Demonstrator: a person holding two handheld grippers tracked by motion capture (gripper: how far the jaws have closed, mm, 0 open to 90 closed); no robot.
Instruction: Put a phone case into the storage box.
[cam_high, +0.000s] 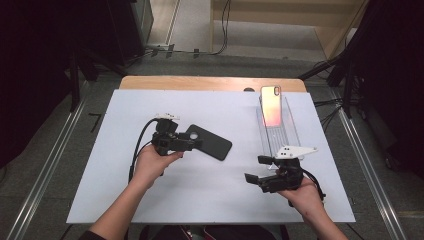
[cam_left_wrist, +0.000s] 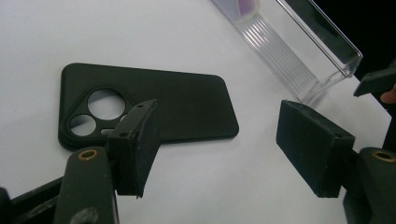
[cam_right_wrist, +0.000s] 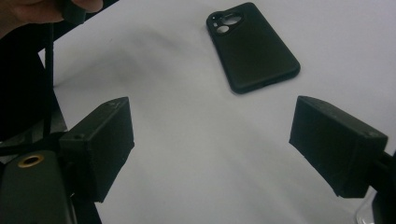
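**Phone case: thin, bendy, grab it by the long edges**

Phone case (cam_high: 209, 141) lies flat mid-table on the white sheet (cam_high: 125, 175), just ahead of your left gripper (cam_high: 192, 144), whose jaws gape with nothing between them. Right gripper (cam_high: 254, 171) sits well apart, also wide and empty. I'd guess the case is light, floppy and a bit slick, so pinch across its long sides near the middle, not the camera cutout (cam_left_wrist: 105, 103).

The case (cam_high: 210, 141) lies mid-frame on the bench (cam_high: 125, 200); the phone (cam_high: 271, 106) leans in the stand (cam_high: 290, 131), upper right.
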